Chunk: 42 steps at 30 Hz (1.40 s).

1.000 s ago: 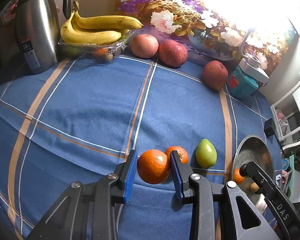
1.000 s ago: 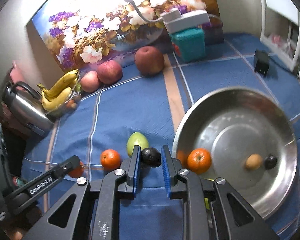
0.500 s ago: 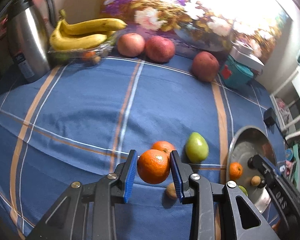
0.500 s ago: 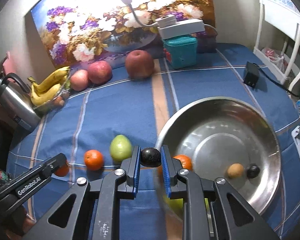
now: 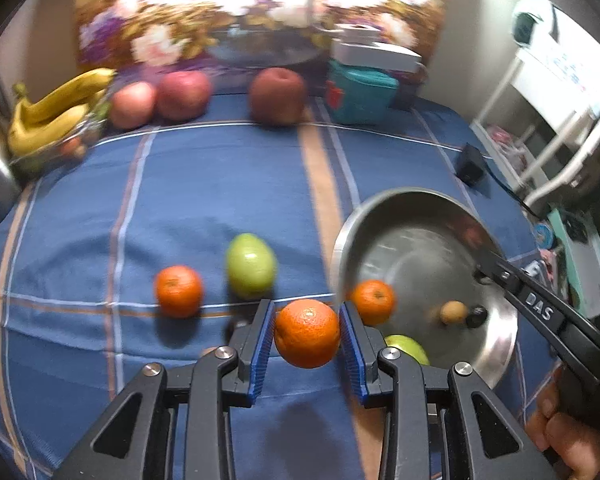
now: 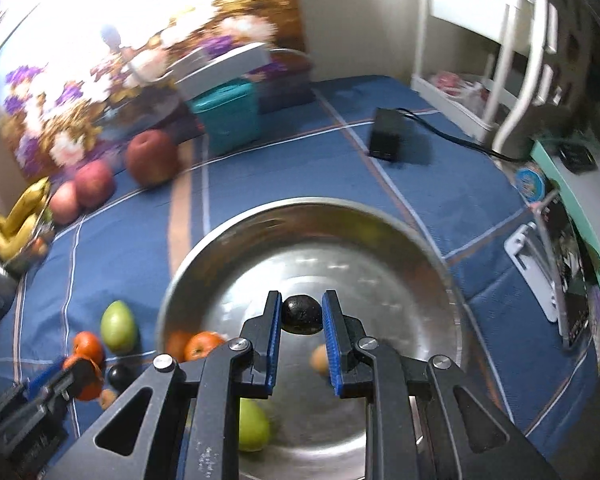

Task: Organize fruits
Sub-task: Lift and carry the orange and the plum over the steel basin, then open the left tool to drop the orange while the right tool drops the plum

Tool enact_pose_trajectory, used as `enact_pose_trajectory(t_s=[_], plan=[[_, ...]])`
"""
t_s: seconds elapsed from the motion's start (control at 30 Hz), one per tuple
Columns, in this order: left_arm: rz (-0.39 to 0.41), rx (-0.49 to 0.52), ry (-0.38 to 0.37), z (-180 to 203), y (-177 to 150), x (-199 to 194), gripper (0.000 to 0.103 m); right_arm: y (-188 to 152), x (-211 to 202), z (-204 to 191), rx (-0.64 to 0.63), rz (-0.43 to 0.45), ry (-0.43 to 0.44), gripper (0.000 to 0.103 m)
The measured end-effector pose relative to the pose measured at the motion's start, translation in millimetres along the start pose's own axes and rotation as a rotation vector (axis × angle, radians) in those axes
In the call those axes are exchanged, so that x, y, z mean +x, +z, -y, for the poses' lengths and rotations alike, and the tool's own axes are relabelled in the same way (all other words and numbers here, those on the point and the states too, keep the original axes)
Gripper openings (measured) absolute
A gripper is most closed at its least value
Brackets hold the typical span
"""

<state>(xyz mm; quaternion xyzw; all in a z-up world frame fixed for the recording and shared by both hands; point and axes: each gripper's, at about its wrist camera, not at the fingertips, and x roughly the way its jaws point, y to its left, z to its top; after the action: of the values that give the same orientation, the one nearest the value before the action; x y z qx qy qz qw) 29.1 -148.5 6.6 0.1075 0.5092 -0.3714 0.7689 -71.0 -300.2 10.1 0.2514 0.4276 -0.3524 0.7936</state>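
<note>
Left gripper pinches dimpled orange; right gripper pinches dark avocado

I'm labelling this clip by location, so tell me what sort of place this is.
Probably a home room: a table under a blue plaid cloth, a floral painting against the wall, loose fruit and a steel bowl.

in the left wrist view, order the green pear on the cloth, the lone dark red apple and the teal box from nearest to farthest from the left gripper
1. Green pear, just ahead of the left gripper, slightly left.
2. Dark red apple, far back, centre.
3. Teal box, far back right; only slightly beyond the apple.
</note>
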Motion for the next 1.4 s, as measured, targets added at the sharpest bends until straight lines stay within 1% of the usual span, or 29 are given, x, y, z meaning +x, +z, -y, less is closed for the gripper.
enact_pose_trajectory(t_s=[0.07,0.2,0.37,0.47,0.6,0.7,0.9,0.97,1.4], plan=[[0.007,0.02,-0.016,10,2,2,0.036,2,0,11,0.032,0.0,0.005,0.021],[0.029,0.065,-0.02,25,11,8,0.036,3,2,22,0.06,-0.003,0.013,0.021],[0.057,0.104,-0.014,36,25,17,0.036,5,7,20,0.055,-0.007,0.032,0.021],[0.059,0.121,-0.006,42,30,27,0.036,7,12,20,0.054,-0.01,0.038,0.021],[0.045,0.129,0.002,46,34,42,0.036,9,21,21,0.059,-0.028,0.04,0.021],[0.039,0.135,0.007,48,34,50,0.036,10,26,21,0.049,-0.038,0.023,0.021],[0.025,0.123,0.017,47,32,59,0.036,9,35,23,0.05,-0.053,0.008,0.021],[0.023,0.126,0.014,48,32,62,0.036,7,39,24,0.053,-0.062,0.015,0.021],[0.015,0.121,0.017,49,32,63,0.036,1,46,26,0.056,-0.11,0.003,0.022]])
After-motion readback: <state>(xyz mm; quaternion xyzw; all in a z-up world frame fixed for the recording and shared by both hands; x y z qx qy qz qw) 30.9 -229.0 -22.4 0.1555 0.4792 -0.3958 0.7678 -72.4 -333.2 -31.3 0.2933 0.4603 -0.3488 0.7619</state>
